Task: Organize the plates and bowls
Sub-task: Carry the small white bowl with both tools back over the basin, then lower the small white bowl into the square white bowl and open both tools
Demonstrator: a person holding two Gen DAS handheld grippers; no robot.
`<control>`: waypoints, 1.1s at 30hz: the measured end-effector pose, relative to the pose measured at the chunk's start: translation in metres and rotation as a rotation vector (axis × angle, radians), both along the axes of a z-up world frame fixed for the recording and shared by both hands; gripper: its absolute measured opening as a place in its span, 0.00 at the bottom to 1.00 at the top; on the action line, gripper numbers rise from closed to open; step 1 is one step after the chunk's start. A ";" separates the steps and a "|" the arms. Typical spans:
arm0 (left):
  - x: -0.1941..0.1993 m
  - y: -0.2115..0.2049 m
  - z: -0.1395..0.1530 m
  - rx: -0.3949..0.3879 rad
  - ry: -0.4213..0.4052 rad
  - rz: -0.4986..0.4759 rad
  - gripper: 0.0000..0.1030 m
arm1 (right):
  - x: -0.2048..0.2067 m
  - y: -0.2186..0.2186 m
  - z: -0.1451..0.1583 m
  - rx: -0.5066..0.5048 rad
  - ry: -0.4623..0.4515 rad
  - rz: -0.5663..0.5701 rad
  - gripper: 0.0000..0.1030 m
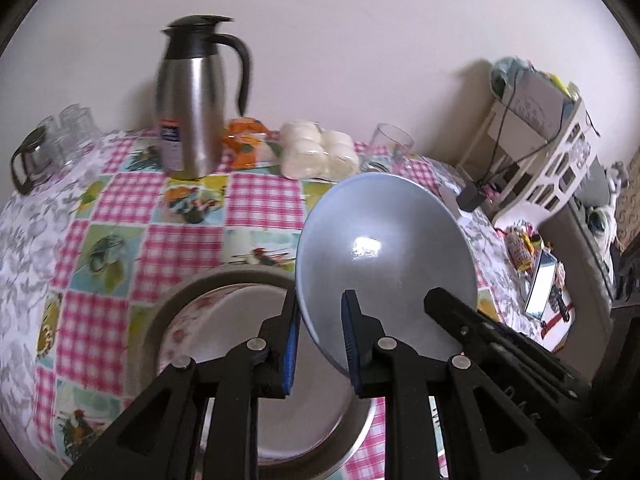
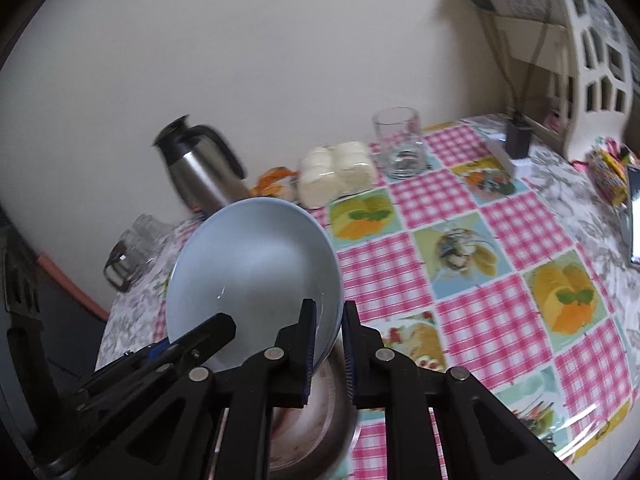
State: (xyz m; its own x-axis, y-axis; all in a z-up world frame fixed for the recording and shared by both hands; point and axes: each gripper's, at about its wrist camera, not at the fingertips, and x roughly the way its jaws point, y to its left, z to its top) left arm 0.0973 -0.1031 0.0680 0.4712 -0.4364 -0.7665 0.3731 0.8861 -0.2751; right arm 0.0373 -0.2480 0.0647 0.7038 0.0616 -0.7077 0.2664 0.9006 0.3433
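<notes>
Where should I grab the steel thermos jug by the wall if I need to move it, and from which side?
Take the thermos jug by its black loop handle, which sticks out toward the bag of white buns. Come in from that side, probably a little from above. The body looks smooth, rounded and wide, likely slippery for two fingers, while the handle is thin and open. It stands upright.

A blue bowl (image 1: 384, 256) is held up by the left gripper (image 1: 320, 344). Its rim is pinched. A flowered plate (image 1: 224, 328) is seen below.
</notes>
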 end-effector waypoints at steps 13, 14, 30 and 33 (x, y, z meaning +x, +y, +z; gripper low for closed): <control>-0.009 0.056 -0.028 -0.018 0.101 0.072 0.20 | 0.006 0.054 -0.019 -0.052 0.070 0.134 0.16; -0.009 0.056 -0.030 -0.015 0.108 0.071 0.20 | 0.006 0.055 -0.021 -0.060 0.076 0.135 0.16; -0.005 0.062 -0.035 -0.018 0.129 0.097 0.21 | 0.010 0.062 -0.026 -0.132 0.112 0.139 0.16; -0.005 0.062 -0.035 -0.021 0.127 0.101 0.21 | 0.007 0.064 -0.019 -0.164 0.084 0.133 0.16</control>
